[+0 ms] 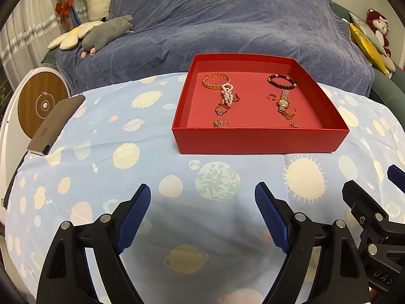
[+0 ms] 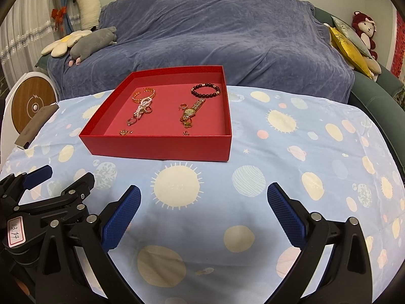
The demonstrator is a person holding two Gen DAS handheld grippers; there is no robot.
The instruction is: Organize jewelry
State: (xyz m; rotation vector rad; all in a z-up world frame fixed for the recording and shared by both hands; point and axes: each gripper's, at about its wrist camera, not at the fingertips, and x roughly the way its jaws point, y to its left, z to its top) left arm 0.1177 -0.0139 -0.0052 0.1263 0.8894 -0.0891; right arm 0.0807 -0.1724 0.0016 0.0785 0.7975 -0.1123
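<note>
A shallow red box (image 1: 258, 141) (image 2: 162, 147) stands on the planet-print cloth. Inside lie an orange bracelet (image 1: 215, 81), a pink bead strand (image 1: 227, 96), a dark bead bracelet (image 1: 282, 81) (image 2: 205, 90), a gold watch (image 1: 283, 102) (image 2: 191, 112), several rings and small gold pieces. My left gripper (image 1: 202, 195) is open and empty, low over the cloth, short of the box. My right gripper (image 2: 203, 196) is open and empty, just right of the left one, whose arm shows in the right wrist view (image 2: 45, 197).
The table under the blue cloth (image 1: 126, 152) ends at a sofa draped in purple-blue fabric (image 1: 227, 25) with plush toys (image 1: 106, 33). A grey-brown flat object (image 1: 55, 124) lies at the cloth's left edge beside a round white-and-wood device (image 1: 40, 106).
</note>
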